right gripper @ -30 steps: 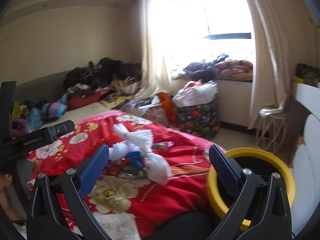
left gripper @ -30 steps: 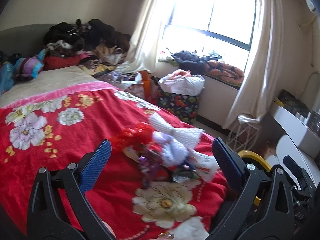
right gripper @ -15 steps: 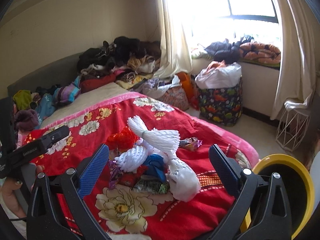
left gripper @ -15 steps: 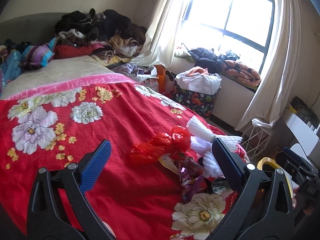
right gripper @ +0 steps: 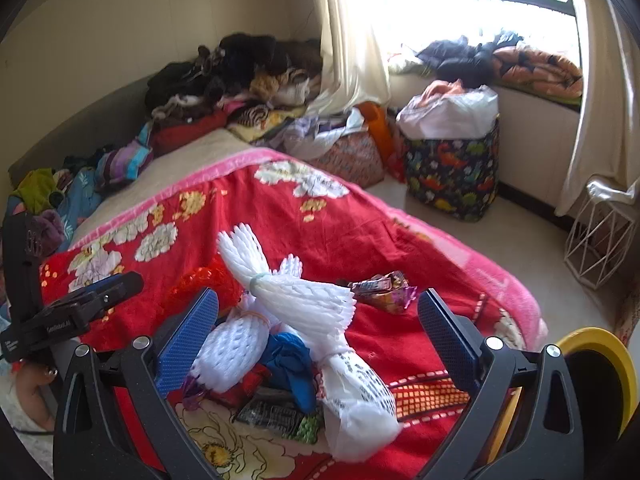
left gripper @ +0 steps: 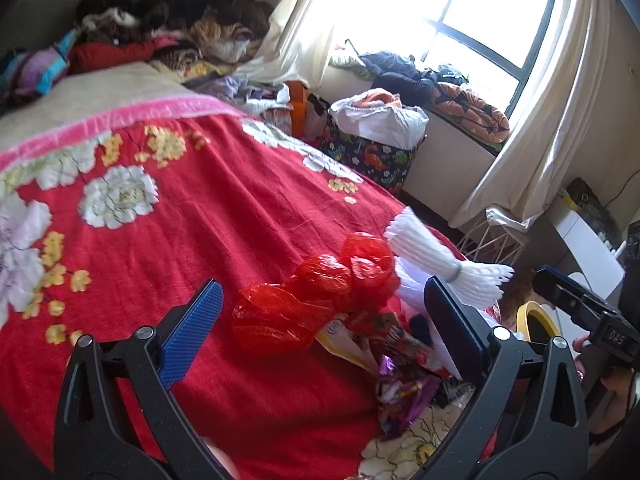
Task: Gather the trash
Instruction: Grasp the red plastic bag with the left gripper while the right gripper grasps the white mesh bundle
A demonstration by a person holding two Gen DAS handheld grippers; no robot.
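Both claws gape wide, holding nothing. Between the left claw (left gripper: 324,328) tips lies a red plastic bag (left gripper: 304,304); between the right claw (right gripper: 318,328) tips, white foam netting (right gripper: 304,300), both on the bed (right gripper: 360,232).

I am in a lived-in bedroom: a red flowered blanket (right gripper: 344,216) covers the bed under my tongs, heaped clothes (right gripper: 240,76) lie beyond, and a curtained window (left gripper: 472,12) stands ahead to my right.

both wrist views look low across the bed (left gripper: 248,208), sharing the trash pile (right gripper: 288,344)
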